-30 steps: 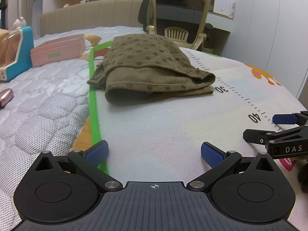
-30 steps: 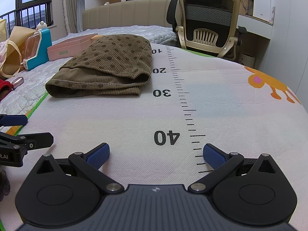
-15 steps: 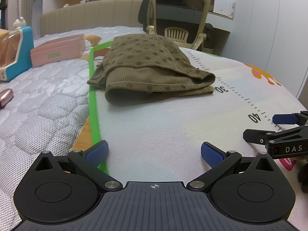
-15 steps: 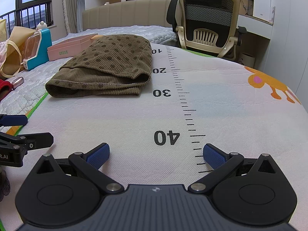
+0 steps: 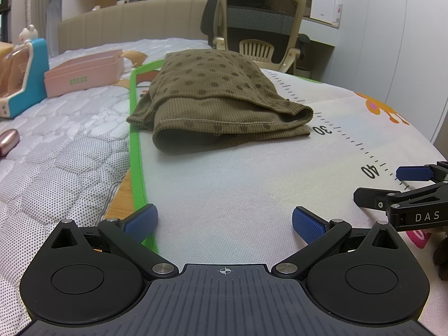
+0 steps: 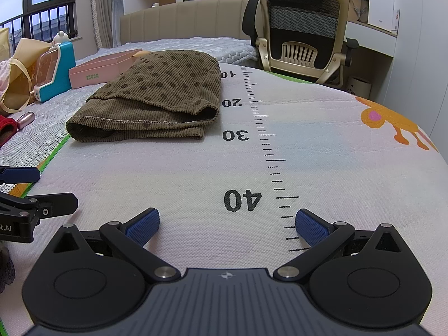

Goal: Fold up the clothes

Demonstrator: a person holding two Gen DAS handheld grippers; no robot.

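Left gripper (image 5: 224, 221): nearest in the left wrist view, resting low over the mat with its blue-padded fingers spread wide and nothing between them; its left finger sits over the mat's green border.
Right gripper (image 6: 226, 225): just beside the left one, also low over the mat, fingers spread wide and empty, by the printed number 40.
Mat (image 6: 182, 179): white, with a printed ruler scale running away from the grippers and an orange cartoon figure at the right edge.
Folded garment (image 5: 215, 103): olive-brown ribbed cloth with darker dots, lying folded on the mat ahead of both grippers, well apart from them, its left side reaching the green border.
Pink box (image 5: 84, 72): on the quilted bed cover, left of the garment.
Office chair (image 6: 302, 36): beige and black, beyond the far edge of the bed.
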